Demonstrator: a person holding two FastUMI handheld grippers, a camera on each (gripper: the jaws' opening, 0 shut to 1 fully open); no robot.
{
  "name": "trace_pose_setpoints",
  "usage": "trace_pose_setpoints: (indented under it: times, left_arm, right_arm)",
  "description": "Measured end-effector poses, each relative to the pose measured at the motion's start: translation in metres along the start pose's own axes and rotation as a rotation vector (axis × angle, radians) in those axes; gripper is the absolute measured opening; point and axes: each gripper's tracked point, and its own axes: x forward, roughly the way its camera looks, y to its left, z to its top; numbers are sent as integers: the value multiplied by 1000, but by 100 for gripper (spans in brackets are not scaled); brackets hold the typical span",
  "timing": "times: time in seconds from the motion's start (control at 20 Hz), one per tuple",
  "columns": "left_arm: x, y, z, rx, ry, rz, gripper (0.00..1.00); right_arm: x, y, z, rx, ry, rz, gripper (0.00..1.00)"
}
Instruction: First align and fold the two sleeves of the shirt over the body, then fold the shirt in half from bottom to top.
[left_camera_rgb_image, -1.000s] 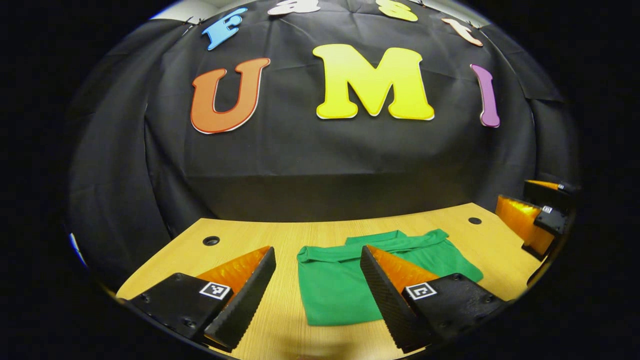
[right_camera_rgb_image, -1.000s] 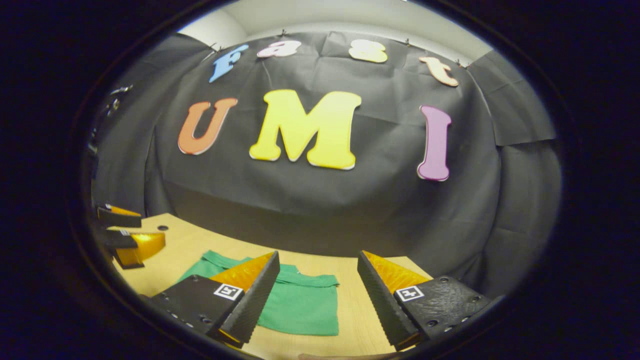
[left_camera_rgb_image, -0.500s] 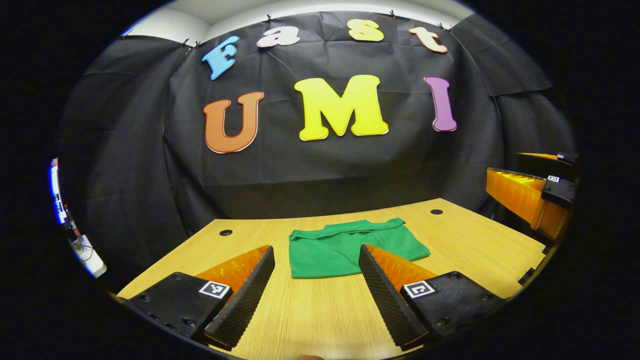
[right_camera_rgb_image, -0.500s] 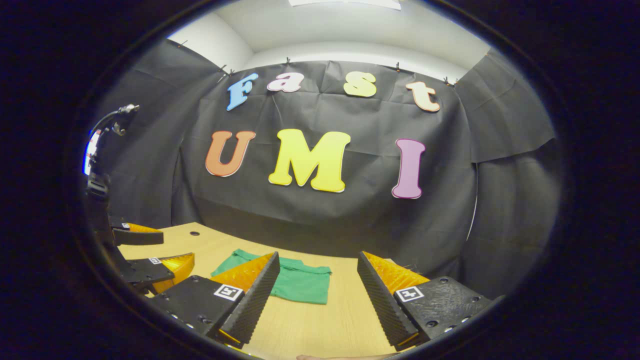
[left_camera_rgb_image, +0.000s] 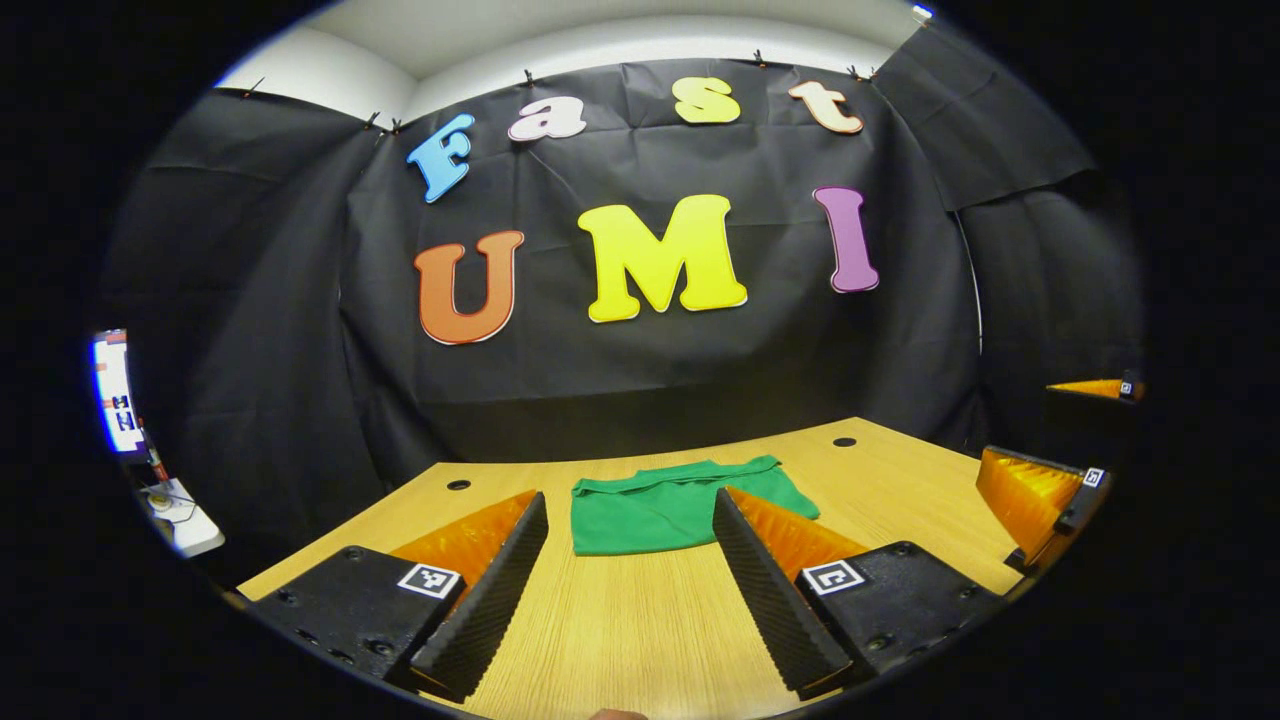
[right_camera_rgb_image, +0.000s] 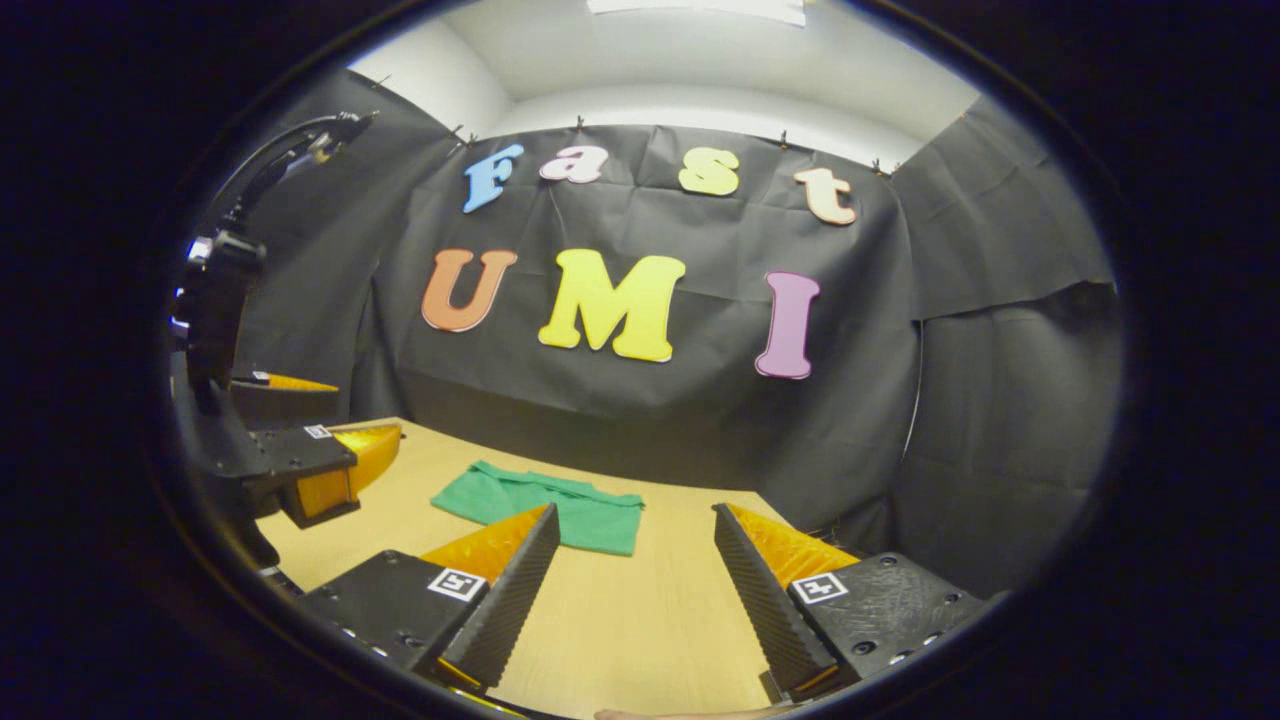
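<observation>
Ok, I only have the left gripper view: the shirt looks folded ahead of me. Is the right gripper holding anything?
Observer: No. In the right gripper view the right gripper is open, with bare table between its fingers.
Operator: And the shirt from that side?
Observer: The shirt lies folded flat, ahead of that gripper, not gripped.
Operator: Where's my gripper from there?
Observer: The left gripper is open, left of the shirt and apart from it.

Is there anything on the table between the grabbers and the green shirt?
Nothing visible. Only bare wooden table lies between the open left gripper and the folded green shirt, and likewise ahead of the open right gripper.
</observation>
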Motion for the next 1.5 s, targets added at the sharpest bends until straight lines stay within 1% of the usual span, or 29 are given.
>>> trace_pose_setpoints:
  times: [0.15,0.25,0.45,0.55,0.6,0.75,0.9,1.15,1.25,1.3,1.35,1.4,1.5]
  left_arm:
    - [1,-4,-3,-21,17,-18,100]
    - [4,-1,-7,-26,29,-19,100]
    - [5,8,-8,-33,40,-4,100]
    - [5,9,-8,-37,35,0,100]
    - [6,9,-7,-38,33,0,100]
    - [5,7,-8,-46,37,-6,100]
    - [5,7,-7,-50,35,-3,100]
    - [5,6,-9,-59,35,-1,100]
    - [6,6,-10,-63,39,-3,100]
    - [7,6,-10,-64,39,-2,100]
    - [7,6,-10,-64,38,-1,100]
    - [6,5,-10,-64,37,-2,100]
    - [7,4,-11,-67,38,-7,100]
  right_arm:
    - [4,-3,-3,22,20,-1,95]
    - [6,-2,-3,16,26,-1,95]
    - [11,8,-9,10,48,18,97]
    - [11,12,-11,-1,54,26,97]
    - [11,13,-10,-4,53,26,95]
    - [10,12,-8,3,50,27,97]
    - [9,9,-8,4,50,25,95]
    - [9,5,-12,16,57,21,95]
    - [11,3,-14,23,65,19,95]
    - [11,3,-16,27,68,20,97]
    - [11,2,-16,28,70,20,95]
    - [11,1,-16,28,69,17,97]
    - [12,0,-17,28,71,15,95]
